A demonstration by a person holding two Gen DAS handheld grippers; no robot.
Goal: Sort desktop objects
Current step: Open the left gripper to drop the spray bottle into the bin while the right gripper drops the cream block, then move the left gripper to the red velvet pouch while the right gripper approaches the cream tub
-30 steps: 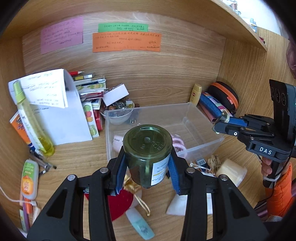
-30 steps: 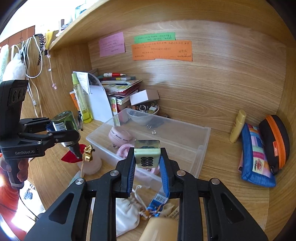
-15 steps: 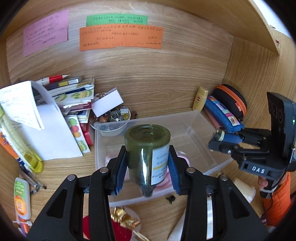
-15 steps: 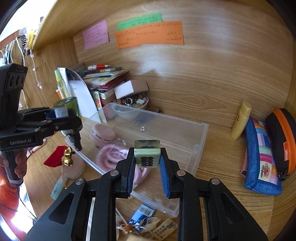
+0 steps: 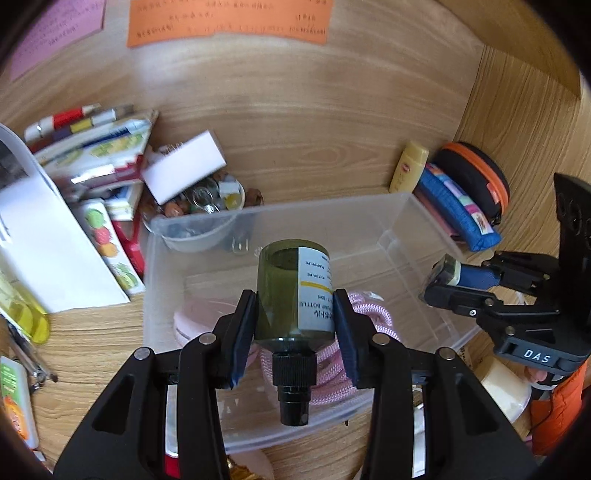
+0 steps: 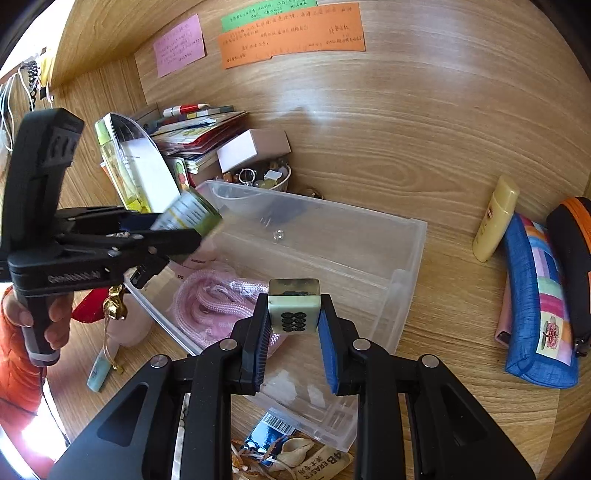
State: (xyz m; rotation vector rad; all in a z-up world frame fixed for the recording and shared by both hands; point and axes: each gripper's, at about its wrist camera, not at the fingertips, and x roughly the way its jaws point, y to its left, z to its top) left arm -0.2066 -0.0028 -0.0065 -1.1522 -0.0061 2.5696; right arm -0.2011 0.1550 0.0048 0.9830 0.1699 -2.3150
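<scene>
Nearest in our left wrist view, the left gripper (image 5: 295,325) is clenched on a green bottle (image 5: 293,291), blue pads against its sides. The bottle is upended, black cap (image 5: 293,391) pointing near, white label facing right. It hangs over the clear bin (image 5: 424,221).

Nearest in our right wrist view, the right gripper (image 6: 293,332) is clenched on a mahjong tile (image 6: 294,306), dot face toward the camera. The tile hangs over the near part of the bin (image 6: 406,266).

Inside the bin we see pink rope (image 6: 218,299) coiled at the left, with a pink round case (image 5: 207,314) beside it.

On the desk near of the bin lie a barcode tag (image 6: 277,424) and a shell (image 6: 295,448).

Right of the bin: a yellow tube (image 6: 495,221), a blue pouch (image 6: 539,314) and a black case (image 6: 572,240) with an orange zip.

Far left, behind the bin, we note a bowl (image 5: 199,225) of small items, a white box (image 5: 184,170) tilted on it, and stacked books (image 5: 92,147).

Notes (image 6: 291,33) are stuck on the far wall.
</scene>
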